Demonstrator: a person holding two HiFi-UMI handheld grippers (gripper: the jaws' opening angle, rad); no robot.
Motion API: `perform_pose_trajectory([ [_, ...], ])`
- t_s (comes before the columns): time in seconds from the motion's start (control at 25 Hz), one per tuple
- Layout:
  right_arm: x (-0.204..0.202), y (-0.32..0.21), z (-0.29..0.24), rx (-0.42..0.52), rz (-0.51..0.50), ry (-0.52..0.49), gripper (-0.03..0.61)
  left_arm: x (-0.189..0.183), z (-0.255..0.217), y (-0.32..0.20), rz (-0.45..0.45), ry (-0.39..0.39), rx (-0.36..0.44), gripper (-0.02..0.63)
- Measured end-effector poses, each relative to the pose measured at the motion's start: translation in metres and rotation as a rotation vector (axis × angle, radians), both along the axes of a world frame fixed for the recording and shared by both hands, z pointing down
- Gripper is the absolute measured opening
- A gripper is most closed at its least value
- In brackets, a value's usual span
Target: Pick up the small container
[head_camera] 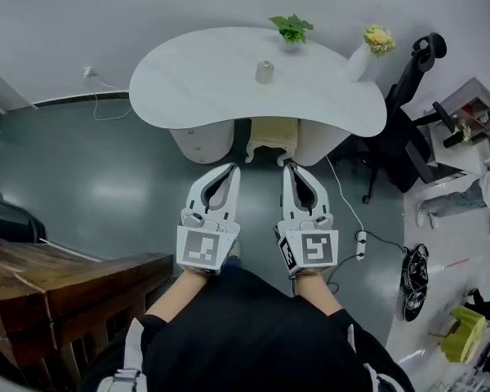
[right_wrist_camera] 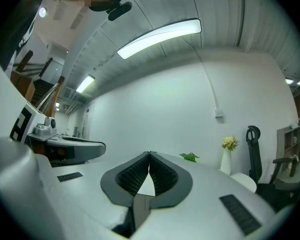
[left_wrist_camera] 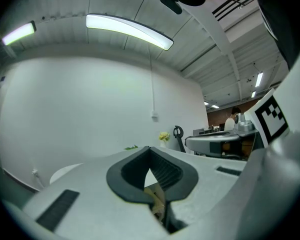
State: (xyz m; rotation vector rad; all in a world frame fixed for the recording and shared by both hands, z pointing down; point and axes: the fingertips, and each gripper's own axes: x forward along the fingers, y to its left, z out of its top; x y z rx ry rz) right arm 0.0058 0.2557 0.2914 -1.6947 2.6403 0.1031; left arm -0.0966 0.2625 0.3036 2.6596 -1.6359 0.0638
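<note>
A small pale container (head_camera: 265, 72) stands upright near the middle of the white kidney-shaped table (head_camera: 196, 84), far ahead of both grippers. My left gripper (head_camera: 233, 168) and right gripper (head_camera: 287, 167) are held side by side over the grey floor, short of the table's front edge, both pointing at it. Each has its jaws shut tip to tip with nothing between them. In the left gripper view the left gripper (left_wrist_camera: 149, 149) hides the container; the right gripper view shows the right gripper (right_wrist_camera: 149, 154) shut too.
A green plant (head_camera: 291, 28) and a white vase with yellow flowers (head_camera: 367, 49) stand at the table's far edge. A cream stool (head_camera: 273, 137) sits under the table. A black office chair (head_camera: 408, 113) is at right, a wooden bench (head_camera: 57, 280) at lower left, cables on the floor.
</note>
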Motion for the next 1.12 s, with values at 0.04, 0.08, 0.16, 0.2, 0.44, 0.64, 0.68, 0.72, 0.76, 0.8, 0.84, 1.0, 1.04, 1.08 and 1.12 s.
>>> perform_pose_trajectory([
  [0.04,-0.002,-0.006,0.000,-0.001,0.005,0.001,0.023,-0.001,0.001,-0.007,0.005,0.002,-0.003,0.008],
  [0.08,-0.003,-0.011,0.001,-0.001,0.010,0.002,0.023,-0.003,0.002,-0.013,0.011,0.003,-0.005,0.008],
  [0.16,-0.005,-0.020,0.003,-0.003,0.020,0.006,0.023,-0.006,0.004,-0.022,0.021,0.006,-0.006,0.008],
  [0.2,-0.007,-0.024,0.003,-0.004,0.025,0.007,0.023,-0.007,0.005,-0.026,0.026,0.008,-0.006,0.008],
  [0.44,-0.008,-0.039,0.004,-0.005,0.053,0.005,0.023,-0.011,0.007,-0.045,0.049,0.018,-0.015,0.008],
  [0.64,-0.006,-0.049,0.005,-0.008,0.069,0.005,0.023,-0.012,0.011,-0.055,0.062,0.020,-0.024,0.008],
  [0.68,-0.006,-0.052,0.005,-0.008,0.071,0.003,0.023,-0.012,0.011,-0.058,0.064,0.021,-0.023,0.008],
  [0.72,-0.005,-0.055,0.004,-0.007,0.071,0.002,0.023,-0.011,0.011,-0.061,0.066,0.021,-0.019,0.008],
  [0.76,-0.004,-0.059,0.003,-0.006,0.072,0.000,0.023,-0.010,0.010,-0.065,0.069,0.022,-0.013,0.008],
  [0.8,-0.004,-0.064,0.003,-0.004,0.073,-0.001,0.023,-0.010,0.010,-0.069,0.071,0.024,-0.011,0.008],
  [0.84,-0.004,-0.069,0.002,-0.003,0.074,-0.002,0.023,-0.010,0.011,-0.074,0.071,0.026,-0.016,0.008],
  [1.0,-0.002,-0.092,0.004,0.003,0.067,0.000,0.023,-0.009,0.013,-0.098,0.064,0.016,-0.005,0.008],
  [1.04,-0.001,-0.099,0.004,0.004,0.064,0.000,0.023,-0.008,0.014,-0.104,0.062,0.013,-0.010,0.008],
  [1.08,0.001,-0.106,0.005,0.005,0.062,-0.002,0.023,-0.006,0.015,-0.110,0.060,0.012,-0.018,0.008],
  [1.12,0.003,-0.114,0.006,0.005,0.060,-0.003,0.023,-0.004,0.017,-0.117,0.059,0.016,-0.024,0.008],
])
